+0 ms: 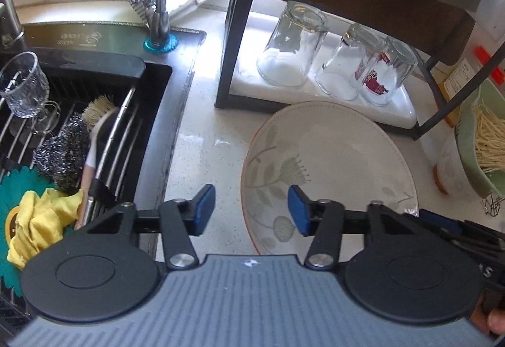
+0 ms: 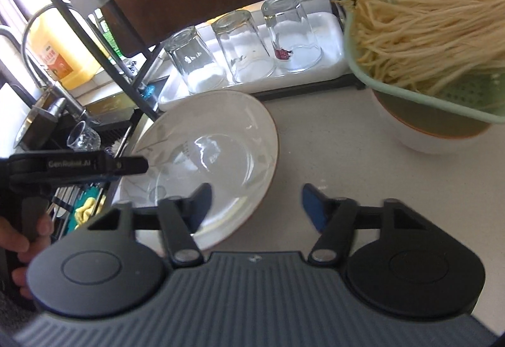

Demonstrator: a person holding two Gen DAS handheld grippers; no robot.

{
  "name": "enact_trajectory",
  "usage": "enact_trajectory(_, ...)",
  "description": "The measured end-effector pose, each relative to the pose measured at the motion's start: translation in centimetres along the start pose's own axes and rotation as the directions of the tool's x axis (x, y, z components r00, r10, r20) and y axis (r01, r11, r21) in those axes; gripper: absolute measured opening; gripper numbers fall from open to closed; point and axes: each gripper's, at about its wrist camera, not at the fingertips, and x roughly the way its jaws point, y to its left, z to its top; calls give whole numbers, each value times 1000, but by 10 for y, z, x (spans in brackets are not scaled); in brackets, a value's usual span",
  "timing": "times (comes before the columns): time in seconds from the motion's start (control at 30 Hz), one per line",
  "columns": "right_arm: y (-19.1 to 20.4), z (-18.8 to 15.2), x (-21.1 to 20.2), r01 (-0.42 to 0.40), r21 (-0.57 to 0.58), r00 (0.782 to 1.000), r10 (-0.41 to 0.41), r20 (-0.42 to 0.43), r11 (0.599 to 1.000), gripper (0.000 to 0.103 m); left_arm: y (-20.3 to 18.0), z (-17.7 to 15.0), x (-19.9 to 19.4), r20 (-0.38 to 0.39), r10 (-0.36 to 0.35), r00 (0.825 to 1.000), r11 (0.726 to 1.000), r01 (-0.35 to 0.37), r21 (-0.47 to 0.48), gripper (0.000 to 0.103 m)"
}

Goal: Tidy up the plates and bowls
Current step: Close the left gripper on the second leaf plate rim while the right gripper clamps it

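Observation:
A cream plate (image 1: 331, 164) with a grey flower pattern and a thin brown rim lies flat on the pale counter, also seen in the right wrist view as plate (image 2: 205, 142). My left gripper (image 1: 251, 209) is open and straddles the plate's left rim: one blue pad is over the counter, the other over the plate. My right gripper (image 2: 257, 205) is open across the plate's right rim, and its pads do not press on it. A white bowl (image 2: 419, 138) with an orange rim sits at the right under a green colander (image 2: 442, 107) of pale strands.
Three upturned glasses (image 1: 293, 47) stand on a white tray (image 1: 401, 113) under a dark shelf rack behind the plate. The black sink (image 1: 157, 69) at left holds a wire rack, a glass cup (image 1: 23, 85), steel wool, a brush and a yellow cloth. The tap (image 1: 161, 0) rises behind it.

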Motion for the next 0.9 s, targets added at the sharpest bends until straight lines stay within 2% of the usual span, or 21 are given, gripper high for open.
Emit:
enact_trajectory(0.1,-3,6,12,9,5,1000,-9,-6,1000,36,1,4,7,-9,-23,1000,1000,23,12,42)
enact_trajectory(0.2,-6,13,22,5,3,1000,-5,-7,1000,31,1,8,17,-34,-26,999,1000,26,11,34)
enact_trajectory(0.3,-10,20,28,4,16,1000,-4,-14,1000,25,2,13,22,-42,-43,998,999,43,-2,29)
enact_trajectory(0.4,-11,25,34,-5,6,1000,5,-19,1000,20,3,16,25,-50,-54,997,998,53,-21,28)
enact_trajectory(0.53,-11,29,38,-3,-7,1000,3,-31,1000,19,9,20,26,-69,-107,992,992,101,-80,28)
enact_trajectory(0.67,-20,34,38,-28,35,998,30,-56,999,20,4,19,19,-84,-137,987,989,131,-71,28)
enact_trajectory(0.77,-20,33,31,-19,24,998,21,-59,1000,20,-4,15,9,-112,-137,984,990,131,-60,28)
enact_trajectory(0.9,-18,34,12,-18,5,998,18,-55,1000,20,-7,10,-8,-140,-179,974,979,162,-126,28)
